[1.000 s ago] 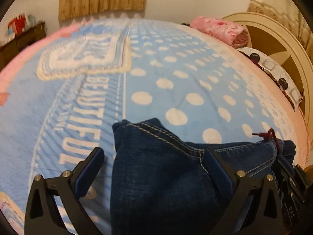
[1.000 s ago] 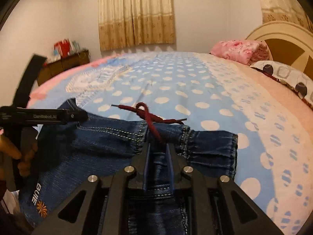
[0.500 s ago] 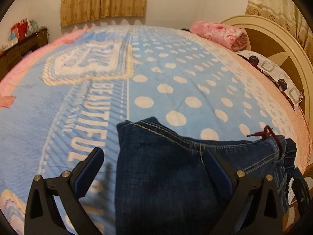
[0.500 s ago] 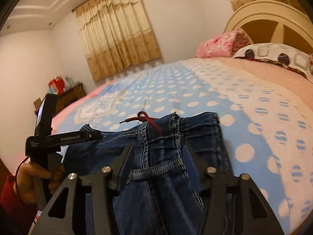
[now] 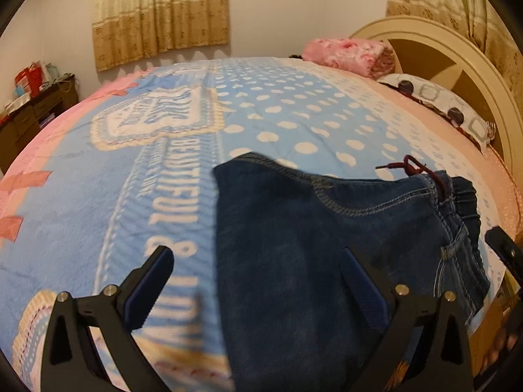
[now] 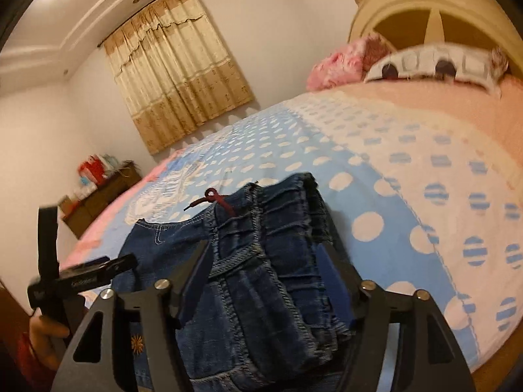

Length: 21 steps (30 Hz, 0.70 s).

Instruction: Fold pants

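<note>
1. The jeans (image 5: 327,245) lie folded lengthwise on the blue dotted blanket (image 5: 294,114), filling the lower middle and right of the left wrist view. The waistband, with its red drawstring (image 5: 415,166), sits at the right; the far fold edge runs across the centre of the frame.
2. The left gripper (image 5: 258,281) has its fingers wide apart. One finger is over bare blanket at lower left, the other over denim at lower right. Nothing is clamped.
3. In the right wrist view, the right gripper (image 6: 264,274) straddles the gathered waistband (image 6: 281,215). Its jaws are opening; the denim is between them, but the pads appear clear of it.
4. The step in hand looks like letting go after the lengthwise fold, with the cloth settled on the bed.
5. The crosswise fold seems next. That calls for fresh grips, probably at the waistband corners or leg ends (the leg ends are out of view), then carrying one end over the other with edges lined up.
</note>
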### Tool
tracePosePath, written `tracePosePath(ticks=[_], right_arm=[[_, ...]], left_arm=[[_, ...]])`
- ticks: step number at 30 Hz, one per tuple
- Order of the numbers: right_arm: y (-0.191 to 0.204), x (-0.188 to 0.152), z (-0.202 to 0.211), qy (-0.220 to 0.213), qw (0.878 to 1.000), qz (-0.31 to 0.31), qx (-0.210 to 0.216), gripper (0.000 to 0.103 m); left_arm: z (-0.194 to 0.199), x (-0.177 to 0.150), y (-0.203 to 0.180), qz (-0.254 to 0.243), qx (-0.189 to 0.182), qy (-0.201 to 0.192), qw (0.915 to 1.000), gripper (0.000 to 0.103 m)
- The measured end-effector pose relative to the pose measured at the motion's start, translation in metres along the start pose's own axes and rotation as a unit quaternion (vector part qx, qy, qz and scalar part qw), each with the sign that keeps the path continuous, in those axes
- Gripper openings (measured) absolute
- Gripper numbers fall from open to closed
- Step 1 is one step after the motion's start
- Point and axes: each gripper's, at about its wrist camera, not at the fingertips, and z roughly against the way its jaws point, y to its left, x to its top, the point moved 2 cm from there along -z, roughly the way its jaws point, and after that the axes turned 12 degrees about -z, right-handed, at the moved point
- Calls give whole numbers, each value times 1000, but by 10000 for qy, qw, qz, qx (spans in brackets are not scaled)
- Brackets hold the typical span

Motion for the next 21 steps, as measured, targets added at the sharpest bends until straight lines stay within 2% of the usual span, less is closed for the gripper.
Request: tracePosePath(ticks=[3, 7, 8, 11, 16, 19, 21], right_arm=[[-32, 9, -9, 236, 9980, -461, 366, 68], [-74, 19, -28, 497, 9928, -986, 455, 68], [-80, 20, -29, 480, 9907, -1090, 653, 68], [-80, 20, -30, 476, 9899, -1084, 784, 68], [-65, 3, -34, 827, 9876, -909, 975, 68], [-52, -6, -33, 898, 9908, -560, 840, 70], [-47, -11, -31, 998, 9898, -491, 893, 70]], left_arm=[[5, -12, 14, 185, 43, 47, 9998, 103], [-1, -23, 26, 610, -449, 98, 9971, 103], [-6, -25, 27, 732, -587, 177, 9954, 103], [-17, -31, 21, 933, -937, 344, 9906, 103], [-17, -32, 5, 588, -742, 304, 9950, 103], [-16, -33, 4, 624, -807, 284, 9944, 103], [-15, -34, 1, 636, -920, 294, 9933, 103]])
